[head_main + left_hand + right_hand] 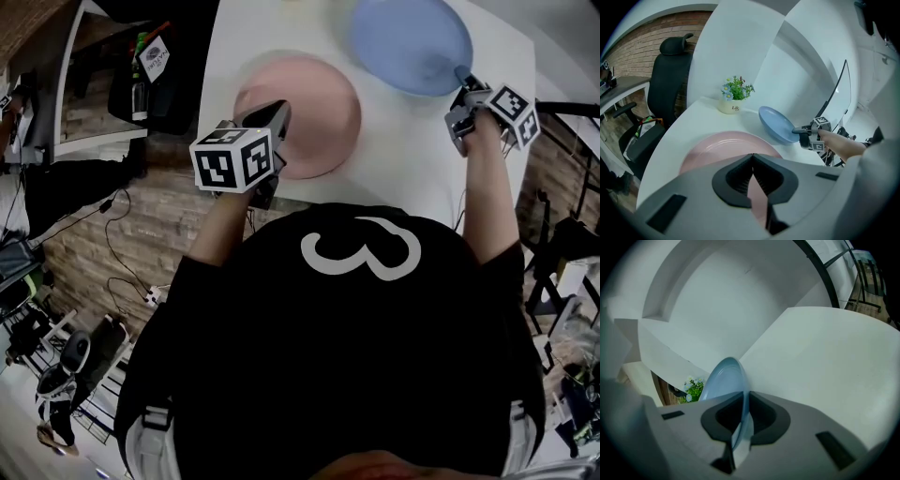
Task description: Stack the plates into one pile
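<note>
A pink plate [314,103] lies flat on the white table [403,159]. My left gripper [279,112] is shut, with its tips over the plate's near part; whether they touch it I cannot tell. In the left gripper view the pink plate [717,147] spreads out just ahead of the closed left gripper [751,156] and shows through the slit below the tips. A blue plate [411,42] is farther back on the right. My right gripper [462,80] is shut on its near right rim. The right gripper view shows the blue plate [719,378] edge-on, clamped in the right gripper [742,393]. It hangs tilted [777,123].
A small pot of flowers [733,101] stands at the table's far side. Beside the table is a black office chair [670,79]. The table's near edge runs just in front of the person's body, with cluttered floor at the left.
</note>
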